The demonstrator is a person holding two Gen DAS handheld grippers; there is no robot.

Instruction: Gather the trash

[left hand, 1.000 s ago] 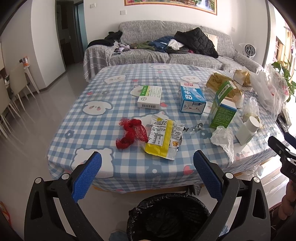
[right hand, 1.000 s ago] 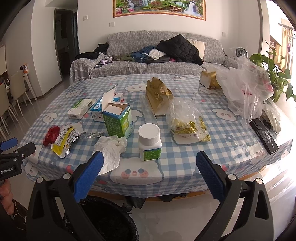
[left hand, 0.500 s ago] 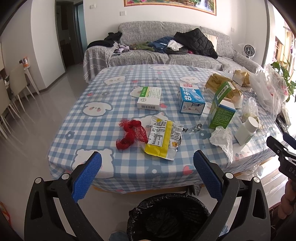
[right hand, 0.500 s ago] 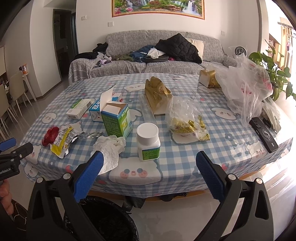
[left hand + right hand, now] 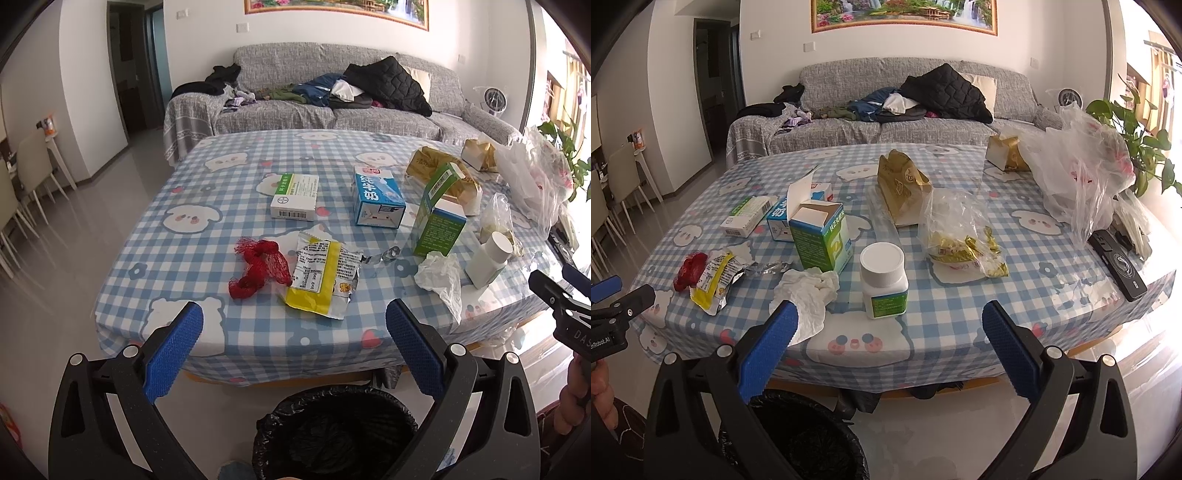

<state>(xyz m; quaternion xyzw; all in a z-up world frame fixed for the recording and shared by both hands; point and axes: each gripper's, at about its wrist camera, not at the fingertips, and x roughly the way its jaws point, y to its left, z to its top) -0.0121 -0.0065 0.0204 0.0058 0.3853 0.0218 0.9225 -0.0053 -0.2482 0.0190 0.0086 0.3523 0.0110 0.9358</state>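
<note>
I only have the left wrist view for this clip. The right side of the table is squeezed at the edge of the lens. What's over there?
Observer: A black flat device lies near the table's right edge, beside a big clear plastic bag.
Operator: That white bottle, has it a label?
Observer: Yes, the white bottle has a green label and stands upright with its cap on.
Operator: Is the green carton closed?
Observer: No, the green carton has its top flap open.
Operator: And the right gripper?
Observer: The right gripper is open and empty, short of the table edge, facing the bottle.
</note>
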